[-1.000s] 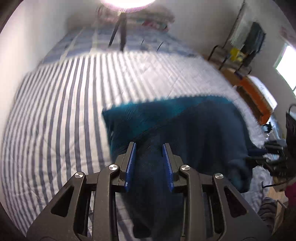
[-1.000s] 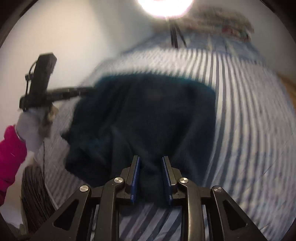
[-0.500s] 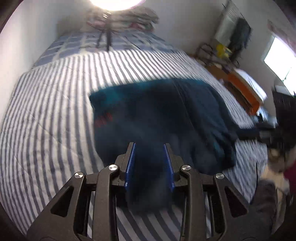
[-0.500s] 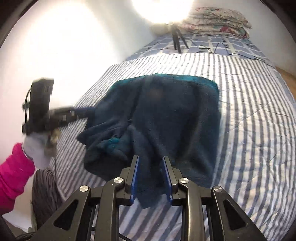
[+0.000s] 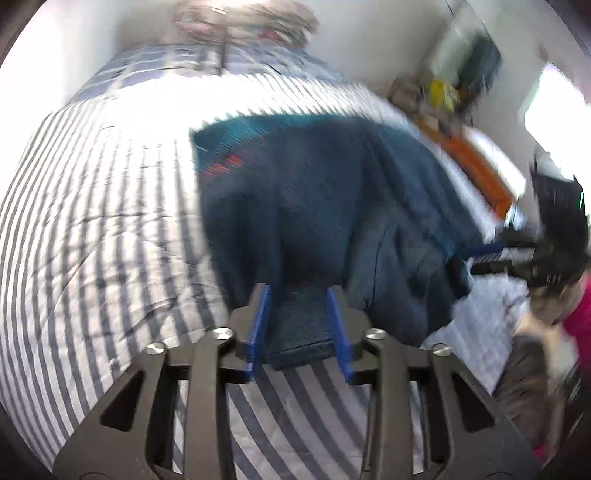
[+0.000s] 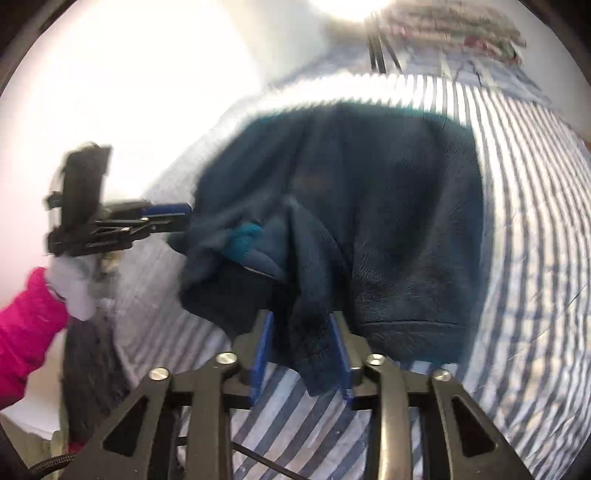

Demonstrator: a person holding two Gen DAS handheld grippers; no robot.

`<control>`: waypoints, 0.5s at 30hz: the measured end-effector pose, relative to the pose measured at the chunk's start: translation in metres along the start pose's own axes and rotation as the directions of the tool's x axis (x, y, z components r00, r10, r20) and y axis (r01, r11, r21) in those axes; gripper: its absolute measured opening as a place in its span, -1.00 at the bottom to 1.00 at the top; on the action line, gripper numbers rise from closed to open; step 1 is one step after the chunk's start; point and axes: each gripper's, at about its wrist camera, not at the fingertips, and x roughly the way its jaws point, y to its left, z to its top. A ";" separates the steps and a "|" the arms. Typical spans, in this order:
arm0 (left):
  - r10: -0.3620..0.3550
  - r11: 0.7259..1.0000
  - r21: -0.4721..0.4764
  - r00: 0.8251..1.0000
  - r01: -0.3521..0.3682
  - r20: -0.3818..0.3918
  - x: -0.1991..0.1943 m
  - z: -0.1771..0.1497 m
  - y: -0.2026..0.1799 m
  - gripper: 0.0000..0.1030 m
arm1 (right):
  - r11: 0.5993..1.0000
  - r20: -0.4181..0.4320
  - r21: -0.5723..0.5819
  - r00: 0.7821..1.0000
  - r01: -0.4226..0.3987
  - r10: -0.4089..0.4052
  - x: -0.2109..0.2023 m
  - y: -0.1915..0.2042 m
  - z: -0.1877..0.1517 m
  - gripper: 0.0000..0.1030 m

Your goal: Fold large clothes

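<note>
Fleece garment (image 5: 317,206), dark navy with teal showing at its edges, lay spread across the middle of the striped bed (image 5: 92,229) in both views. In the left wrist view our left gripper (image 5: 298,325) sat at the lower centre of the frame, its blue jaws opening, with the garment's near hem lying between them; a gap showed on each side of the cloth, so the pads were not pressing on it. In the right wrist view our right gripper (image 6: 301,347) was likewise at the lower centre, jaws opening, a hanging fold of the garment (image 6: 388,206) between the blue pads and seemingly loose of them, though blur kept us from being sure. At the left of that frame we could see the left gripper (image 6: 177,218) from the side, its tips at the garment's left edge, carried by a gloved hand (image 6: 75,288) with a pink sleeve (image 6: 26,325). Stacked pillows (image 6: 461,26) lay at the top right, at the head of the bed.
</note>
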 end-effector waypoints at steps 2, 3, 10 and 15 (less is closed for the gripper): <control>-0.043 0.990 -0.128 0.997 0.051 0.064 -0.014 0.003 0.021 0.51 | 0.999 0.077 0.036 0.997 0.023 -0.025 -0.017 -0.015 0.000 0.48; -0.074 0.977 -0.192 0.994 0.089 0.084 -0.016 0.006 0.034 0.56 | 0.996 0.110 0.077 0.993 0.036 -0.045 -0.024 -0.028 0.002 0.55; -0.189 0.846 -0.505 0.982 0.169 0.012 0.028 0.011 0.096 0.59 | 0.929 0.143 0.365 0.990 -0.061 0.009 -0.015 -0.103 -0.004 0.76; -0.274 0.781 -0.580 0.962 0.233 0.017 0.057 0.008 0.108 0.59 | 0.885 0.096 0.450 0.992 -0.122 0.088 0.021 -0.131 -0.013 0.76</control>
